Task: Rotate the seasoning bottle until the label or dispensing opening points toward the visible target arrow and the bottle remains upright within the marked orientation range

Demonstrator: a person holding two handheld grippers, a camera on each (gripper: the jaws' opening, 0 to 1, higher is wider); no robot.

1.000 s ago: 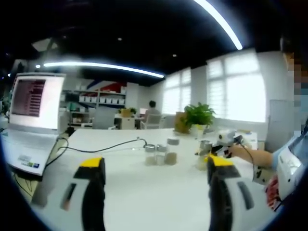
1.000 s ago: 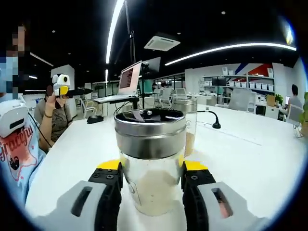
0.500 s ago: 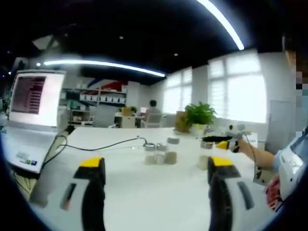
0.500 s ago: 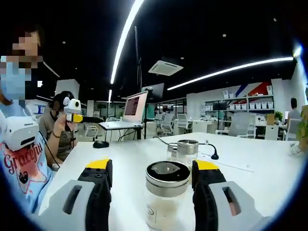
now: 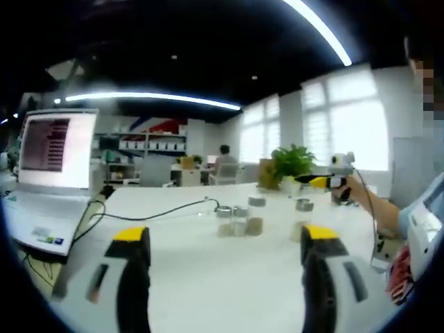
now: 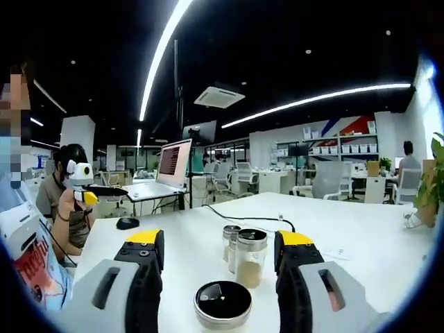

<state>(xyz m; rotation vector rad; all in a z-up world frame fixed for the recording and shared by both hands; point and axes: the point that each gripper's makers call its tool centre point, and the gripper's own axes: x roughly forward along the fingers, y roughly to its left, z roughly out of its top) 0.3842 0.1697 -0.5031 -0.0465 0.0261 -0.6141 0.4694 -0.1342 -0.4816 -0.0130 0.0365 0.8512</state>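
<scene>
- Your right tongs (image 6: 218,267) are standing spread and gripping nothing, lifted above the seasoning bottle (image 6: 222,305), which is sitting upright on the white bench (image 6: 361,267) between and just below the tips; your left tongs (image 5: 225,253) are also hanging wide apart and empty, well back from the group of shakers (image 5: 239,220).
- You are risking a tip-over if you are dropping back down off-centre: one yellow tip could be catching the steel lid and knocking the bottle over.
- You are also risking a collision with the two other shakers (image 6: 243,253) standing just behind it, should you be swinging the tongs forward while regripping.
- No target arrow or marked range is showing on the bench, so you may be judging the turn blind; check the label's facing before you are closing again.
- Against a second ago, your right tongs are no longer clamping the bottle: they are released and raised, so the lid is now appearing from above.
- Your left tongs are holding nearly the same pose as then.
</scene>
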